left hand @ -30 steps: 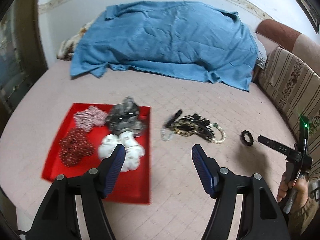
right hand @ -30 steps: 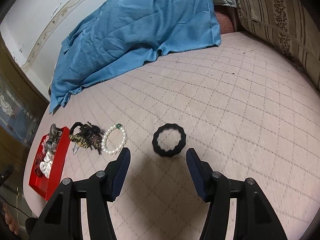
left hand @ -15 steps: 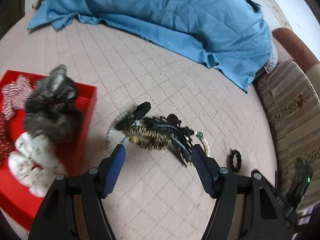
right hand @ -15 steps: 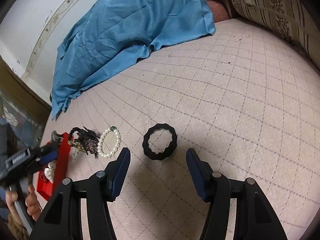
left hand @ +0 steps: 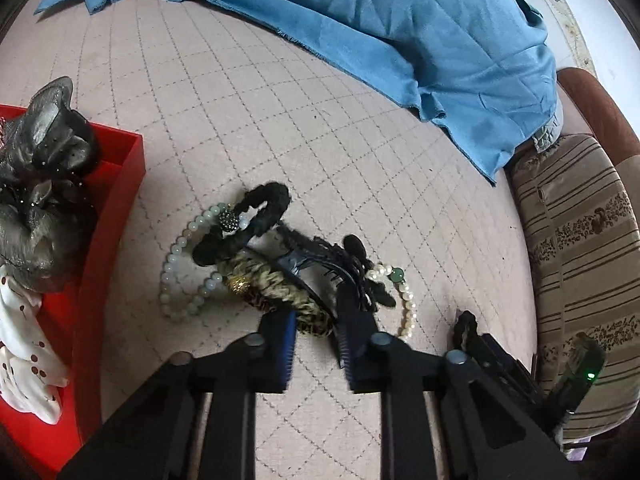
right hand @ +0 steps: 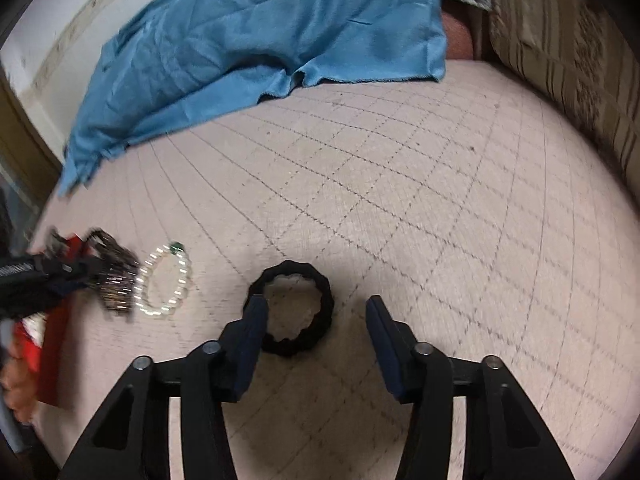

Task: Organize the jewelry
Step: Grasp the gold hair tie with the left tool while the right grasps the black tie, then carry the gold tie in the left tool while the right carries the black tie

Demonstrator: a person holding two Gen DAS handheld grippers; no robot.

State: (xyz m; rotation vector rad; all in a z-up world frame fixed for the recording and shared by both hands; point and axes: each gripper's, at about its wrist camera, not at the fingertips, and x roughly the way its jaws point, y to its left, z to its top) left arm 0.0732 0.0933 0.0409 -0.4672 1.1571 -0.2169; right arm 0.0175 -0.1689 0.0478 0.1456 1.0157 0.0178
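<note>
A pile of hair pieces and bracelets lies on the quilted bed: a black scrunchie (left hand: pixel 244 226), a pale bead bracelet (left hand: pixel 182 276), a leopard-print band (left hand: pixel 280 294), a black claw clip (left hand: pixel 340 268) and a pearl bracelet (left hand: pixel 404 300). My left gripper (left hand: pixel 316 322) has its jaws narrowed around the near end of the leopard-print band and clip. My right gripper (right hand: pixel 316 312) is open, low over a black ring band (right hand: pixel 294 312); its left finger overlaps the ring's left edge. The pearl bracelet also shows in the right wrist view (right hand: pixel 164 282).
A red tray (left hand: pixel 104 248) at the left holds a grey scrunchie (left hand: pixel 38 200) and a white spotted one (left hand: pixel 24 356). A blue cloth (left hand: pixel 360 20) covers the far bed. A striped cushion (left hand: pixel 576 260) lines the right side.
My left gripper moved forward and down onto the pile and narrowed its jaws around the leopard band. My right gripper moved closer to the black ring.
</note>
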